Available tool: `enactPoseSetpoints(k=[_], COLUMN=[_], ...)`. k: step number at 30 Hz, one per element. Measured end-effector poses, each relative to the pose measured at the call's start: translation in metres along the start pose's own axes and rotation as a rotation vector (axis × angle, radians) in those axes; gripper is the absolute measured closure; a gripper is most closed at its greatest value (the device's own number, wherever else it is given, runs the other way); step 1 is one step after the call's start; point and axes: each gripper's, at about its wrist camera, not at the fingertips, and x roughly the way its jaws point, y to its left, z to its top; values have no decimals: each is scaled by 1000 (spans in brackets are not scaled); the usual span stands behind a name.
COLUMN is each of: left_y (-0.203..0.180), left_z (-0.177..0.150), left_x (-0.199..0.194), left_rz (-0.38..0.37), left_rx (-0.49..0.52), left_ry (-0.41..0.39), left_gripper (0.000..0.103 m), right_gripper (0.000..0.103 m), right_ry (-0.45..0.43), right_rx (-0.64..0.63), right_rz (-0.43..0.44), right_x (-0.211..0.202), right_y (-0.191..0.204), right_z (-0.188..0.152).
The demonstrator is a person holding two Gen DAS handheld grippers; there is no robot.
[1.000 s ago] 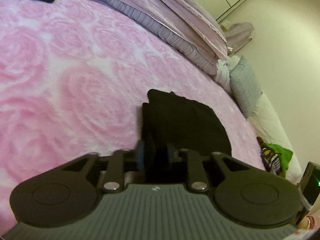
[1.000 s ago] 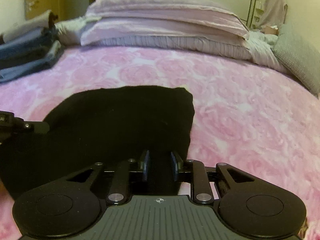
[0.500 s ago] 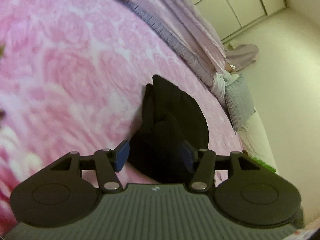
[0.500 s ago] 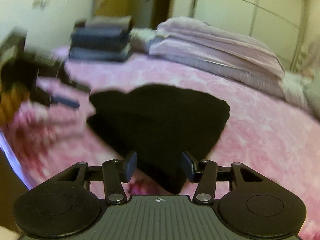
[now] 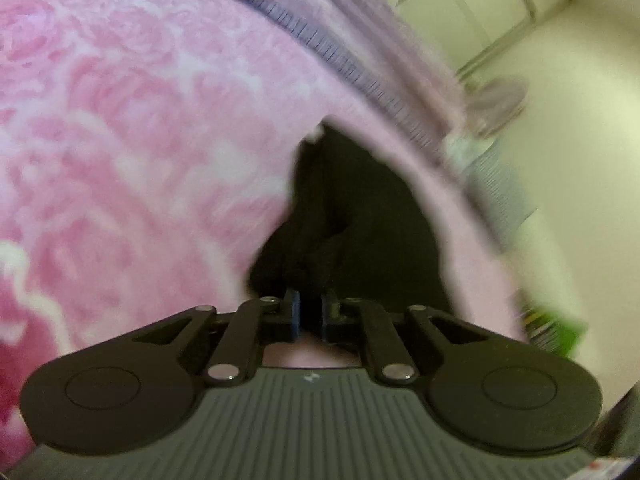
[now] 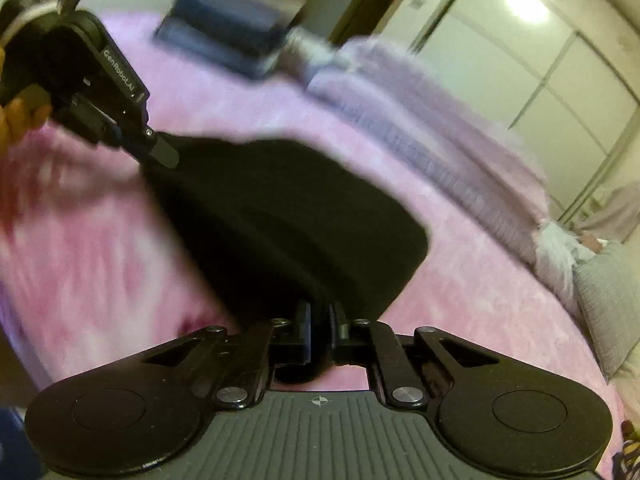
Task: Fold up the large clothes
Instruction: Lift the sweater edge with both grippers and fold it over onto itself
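A black garment (image 5: pixel 360 220) lies partly folded on the pink rose-patterned bedspread (image 5: pixel 120 140). My left gripper (image 5: pixel 308 312) is at the garment's near edge, its jaws closing, with black cloth pinched between the blue pads. In the right wrist view the garment (image 6: pixel 288 220) spreads out in front of my right gripper (image 6: pixel 320 328), whose jaws are also closing with the near corner of the cloth pressed between them. At the garment's far left corner I see the left gripper (image 6: pixel 160 152) held by a hand (image 6: pixel 20 120). Both views are motion-blurred.
Lilac folded bedding (image 6: pixel 420 128) runs along the far side of the bed. A stack of dark folded clothes (image 6: pixel 236 36) sits at the back left. A grey cushion (image 6: pixel 608 304) lies at the right edge, with wardrobe doors (image 6: pixel 540 60) behind.
Both grippers stood wide around the black cloth half a second ago and have now closed on it. Both hands moved across the bed, and the right view has rolled.
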Motion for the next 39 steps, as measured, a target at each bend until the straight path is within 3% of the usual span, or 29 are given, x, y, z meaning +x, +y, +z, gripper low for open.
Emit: enactPoseSetpoints(k=[2,4,5,7,9,11,12,15,17,19,20,23,26,31,33,36,38,39], left_y=[-7,-6,-4,2,5,3,3,-2,-3,-3,-3,3,3,27,38,39,37,36], left_z=[-4,-4,-4,-4,-9,-18,-24,-29,-25,-20,-18,-12,0,22,27,22,11,2], left_x=[-7,-14,-18,-28,-34,-30,-22,-2,7,18,23,28,16,-28,-31,-37,-42,-45], left_rz=[29,51,54,43,-22,-76,-99,-100,-113,-110,-101,-92,-65,29,45,39,20,7], left_rx=[27,-22,-66,-175,-251,-326,-368,-436,-468,-499,-503,-508,-444,-321,-300,-291,-293,-313], left_ry=[-42,-52,-47,-30,1,36,51,30,7,4,3,-1,-23,-125,-96,-69,-33,-13], left_gripper=[91,87,86,79,73,59,59,59,61,67,84,92,93,94,92,85,72,71], right_gripper=[95,74,56,45,42,42,42,42,42,47,71,87,90,90,85,58,43,38], right_ry=[18,9,10,-26,-33,-25,-5,5,6,-6,-13,16,17,89,151,176,133,98], right_rx=[-15,124,206,402,653,934,1085,1362,1453,1508,1518,1570,1590,1526,1480,1431,1439,1444], right_rz=[-6,53,93,139,196,277,314,404,455,470,490,514,527,709,758,731,660,596], right_x=[4,-1,-4,-15,-19,-9,3,35,51,63,69,76,67,39,44,47,44,41], right_y=[8,-5,-15,-38,-67,-94,-104,-122,-128,-132,-132,-124,-113,-59,-38,-44,-69,-83], right_z=[-1,3,4,0,-13,-36,-48,-68,-73,-76,-73,-74,-65,-32,-22,-23,-28,-33])
